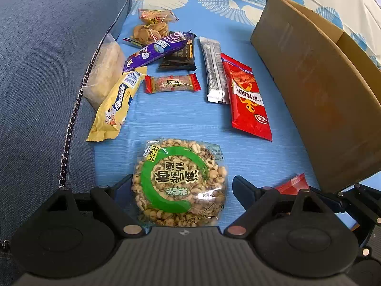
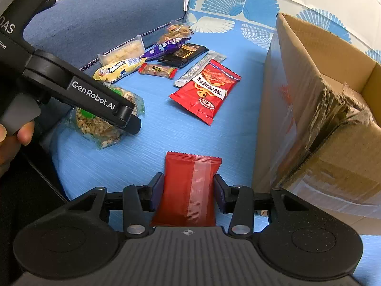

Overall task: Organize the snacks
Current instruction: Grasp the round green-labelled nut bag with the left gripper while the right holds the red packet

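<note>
A round puffed-grain cake [image 1: 181, 181] in clear wrap with a green ring lies on the blue sheet between the fingers of my left gripper [image 1: 183, 183]. The jaws stand wide; the left pad is at the cake's edge and the right pad stands apart from it. My right gripper [image 2: 189, 181] is shut on a plain red packet [image 2: 190, 188], a pad pressing each long side, down by the sheet. In the left wrist view that red packet [image 1: 293, 184] shows only as a corner beside the box. In the right wrist view the left gripper [image 2: 128, 116] hangs over the cake [image 2: 102, 128].
An open cardboard box [image 2: 309, 119] stands right of both grippers. Several snacks lie farther back: a red chips bag [image 1: 247, 100], a silver stick pack [image 1: 214, 71], a red-ended bar [image 1: 172, 84], a yellow pack [image 1: 116, 104], a purple pack [image 1: 157, 50]. A blue sofa cushion [image 1: 47, 71] borders the left.
</note>
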A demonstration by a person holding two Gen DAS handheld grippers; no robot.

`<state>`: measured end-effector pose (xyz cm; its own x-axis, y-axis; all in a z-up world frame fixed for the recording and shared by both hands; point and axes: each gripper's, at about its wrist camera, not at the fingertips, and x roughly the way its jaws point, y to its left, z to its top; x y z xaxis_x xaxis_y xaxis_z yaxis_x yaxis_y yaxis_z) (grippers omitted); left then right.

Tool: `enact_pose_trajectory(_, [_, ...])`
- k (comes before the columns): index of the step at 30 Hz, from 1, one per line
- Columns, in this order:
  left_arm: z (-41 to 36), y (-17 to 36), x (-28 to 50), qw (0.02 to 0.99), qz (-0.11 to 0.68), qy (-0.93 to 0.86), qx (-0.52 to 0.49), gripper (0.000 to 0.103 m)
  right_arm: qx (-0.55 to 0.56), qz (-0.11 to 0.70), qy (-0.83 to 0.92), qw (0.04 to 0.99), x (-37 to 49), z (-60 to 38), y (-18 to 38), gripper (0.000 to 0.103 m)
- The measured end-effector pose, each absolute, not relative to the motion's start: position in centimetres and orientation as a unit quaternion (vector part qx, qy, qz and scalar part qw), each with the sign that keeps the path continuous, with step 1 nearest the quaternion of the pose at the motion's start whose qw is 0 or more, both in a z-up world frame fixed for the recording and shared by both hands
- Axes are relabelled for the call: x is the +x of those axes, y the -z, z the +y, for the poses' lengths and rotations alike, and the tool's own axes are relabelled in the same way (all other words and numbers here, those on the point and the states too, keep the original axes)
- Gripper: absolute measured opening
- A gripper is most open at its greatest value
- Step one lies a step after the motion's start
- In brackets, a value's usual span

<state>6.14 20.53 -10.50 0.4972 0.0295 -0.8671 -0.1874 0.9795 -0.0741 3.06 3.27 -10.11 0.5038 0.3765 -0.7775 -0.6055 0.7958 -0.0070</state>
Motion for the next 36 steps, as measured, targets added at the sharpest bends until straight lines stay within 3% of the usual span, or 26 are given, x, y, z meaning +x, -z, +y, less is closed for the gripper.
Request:
enact_pose_trajectory(17, [20.32, 10.71, 6.22, 0.862, 0.500, -0.059, -0.066, 0.091, -0.142, 0.407, -0.287, 0.856, 3.08, 3.36, 10.16, 0.046])
enact_pose_trajectory(23, [20.17, 10.63, 6.13, 0.864, 0.496, -0.060, -0.060, 0.084, -0.141, 0.407, -0.286, 0.856, 3.08, 3.37, 10.17, 0.046])
enact_pose_trajectory(36, [20.14, 10.59, 6.05, 0.865, 0.495, -0.059, -0.060, 0.083, -0.142, 0.408, -0.286, 0.856, 3.10, 3.37, 10.20, 0.046])
